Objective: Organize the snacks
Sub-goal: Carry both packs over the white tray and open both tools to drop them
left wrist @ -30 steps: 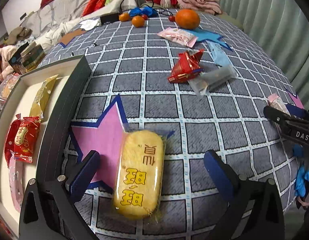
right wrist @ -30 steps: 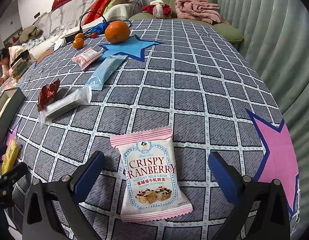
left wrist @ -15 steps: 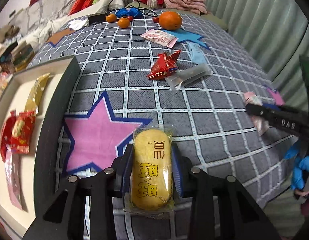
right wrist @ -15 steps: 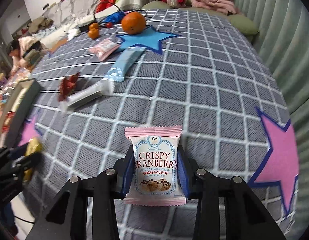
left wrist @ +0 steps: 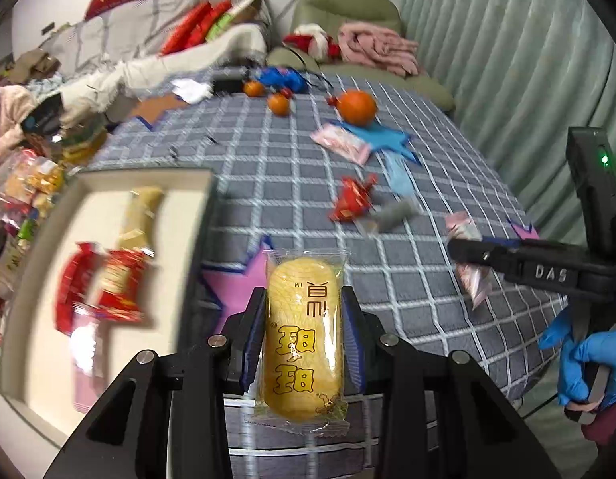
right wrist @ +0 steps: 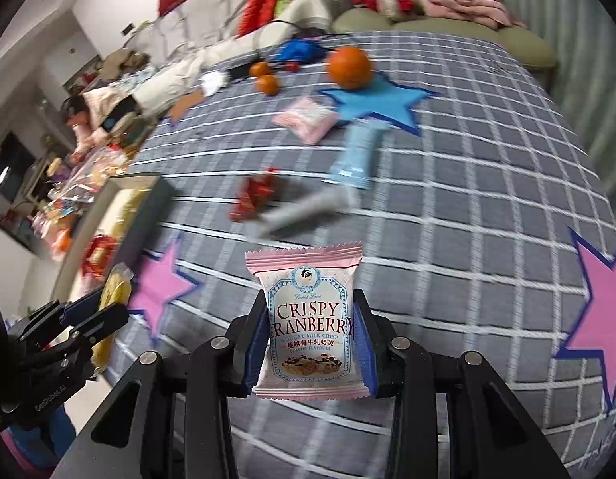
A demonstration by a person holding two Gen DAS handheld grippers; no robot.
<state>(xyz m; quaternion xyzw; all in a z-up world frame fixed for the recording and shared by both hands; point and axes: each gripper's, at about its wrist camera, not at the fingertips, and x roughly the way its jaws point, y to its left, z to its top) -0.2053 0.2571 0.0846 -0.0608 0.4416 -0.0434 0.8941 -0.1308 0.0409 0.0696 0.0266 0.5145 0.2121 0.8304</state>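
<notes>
My left gripper [left wrist: 304, 319] is clamped on the yellow cake packet [left wrist: 303, 339], lifted above the checked cloth [left wrist: 268, 159] beside the tray [left wrist: 204, 239] — my right gripper [right wrist: 310, 339] pinches the pink cranberry nougat packet [right wrist: 308, 319], also off the cloth.

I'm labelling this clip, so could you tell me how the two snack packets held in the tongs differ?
The yellow cake packet in the left tongs is clear film over a long oval cake with red characters. The cranberry nougat packet in the right tongs is opaque pink and white, squarer, printed "Crispy Cranberry". The cake packet is pinched along its long sides, the nougat packet at its lower half. Both stand upright, lifted off the checked bedspread.
</notes>
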